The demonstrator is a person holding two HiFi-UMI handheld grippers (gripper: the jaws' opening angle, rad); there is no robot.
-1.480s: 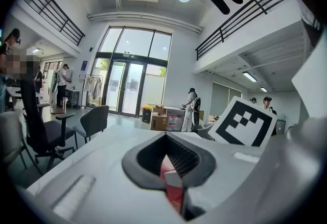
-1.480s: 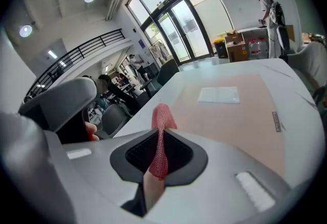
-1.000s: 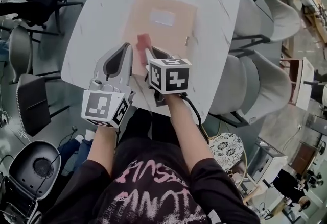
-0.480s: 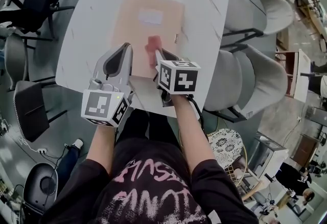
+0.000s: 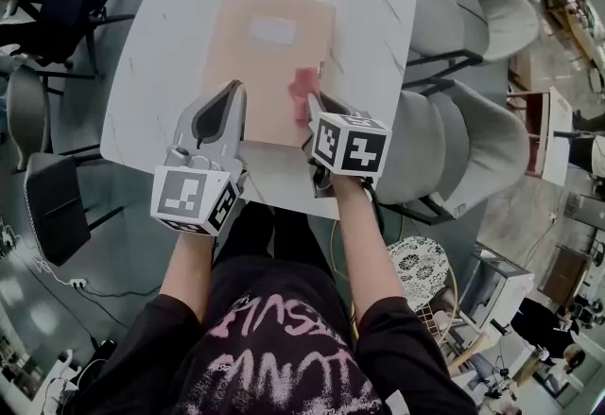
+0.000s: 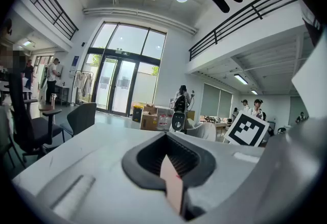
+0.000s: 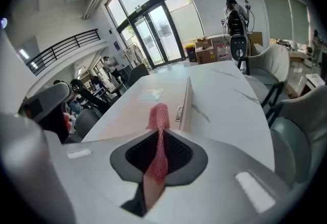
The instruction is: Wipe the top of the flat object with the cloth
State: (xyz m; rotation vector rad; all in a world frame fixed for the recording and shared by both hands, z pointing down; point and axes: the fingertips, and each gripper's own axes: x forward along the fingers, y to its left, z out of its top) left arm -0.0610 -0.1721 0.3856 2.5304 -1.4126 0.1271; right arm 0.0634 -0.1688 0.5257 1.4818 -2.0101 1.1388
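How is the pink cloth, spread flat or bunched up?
Bunched up: the cloth is a narrow wad pinched in the right gripper.

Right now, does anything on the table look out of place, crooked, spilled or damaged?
Nothing stands out. The flat peach-coloured object lies flat on the white marbled table, with no spill or damage visible. The right gripper pinches the red mesh cloth, bunched narrow, against the object's right part.

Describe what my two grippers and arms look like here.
The left tongs and right tongs are light grey moulded shells with dark ribbed recesses. Each carries a white cube with black square markers. The person wears a black short-sleeved shirt with pink print.
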